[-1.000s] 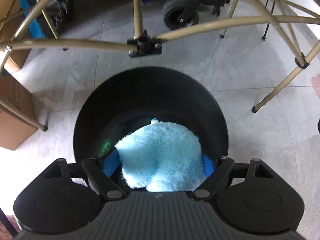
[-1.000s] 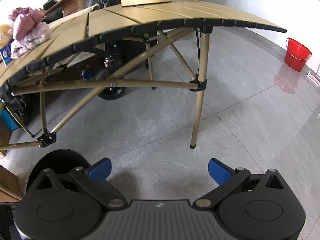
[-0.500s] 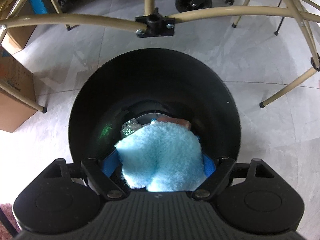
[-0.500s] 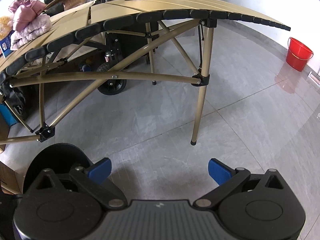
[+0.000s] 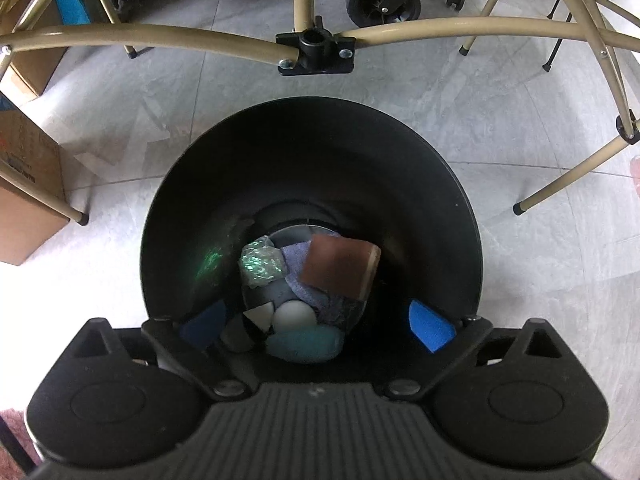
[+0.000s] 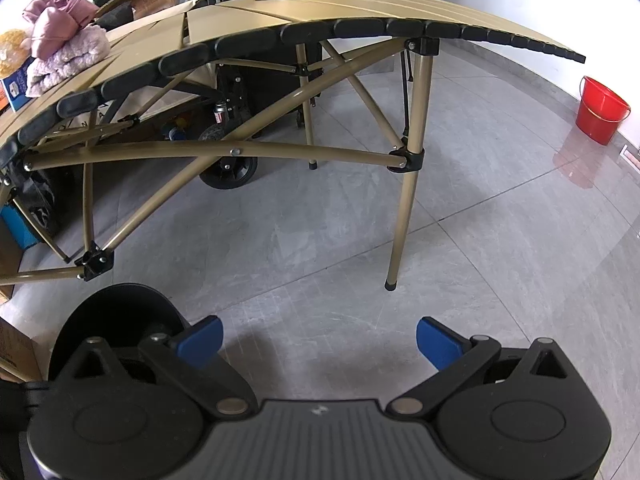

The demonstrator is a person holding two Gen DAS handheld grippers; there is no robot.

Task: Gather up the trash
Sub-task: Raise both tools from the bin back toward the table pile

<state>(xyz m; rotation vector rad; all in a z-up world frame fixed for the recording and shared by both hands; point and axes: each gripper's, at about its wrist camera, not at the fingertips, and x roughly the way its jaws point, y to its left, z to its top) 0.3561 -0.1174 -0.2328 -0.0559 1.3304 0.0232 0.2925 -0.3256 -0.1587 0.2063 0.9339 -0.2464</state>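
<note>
Released since a moment ago, the fluffy blue cloth (image 5: pixel 305 343) now lies at the bottom of the black trash bin (image 5: pixel 308 152), below a white ball (image 5: pixel 295 316). Directly above the bin, the left gripper (image 5: pixel 316 322) gapes empty; right of the bin, the right gripper (image 6: pixel 318 340) is spread wide over bare floor.

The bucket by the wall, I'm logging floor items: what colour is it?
Red bucket; it shows best in the right wrist view.
</note>
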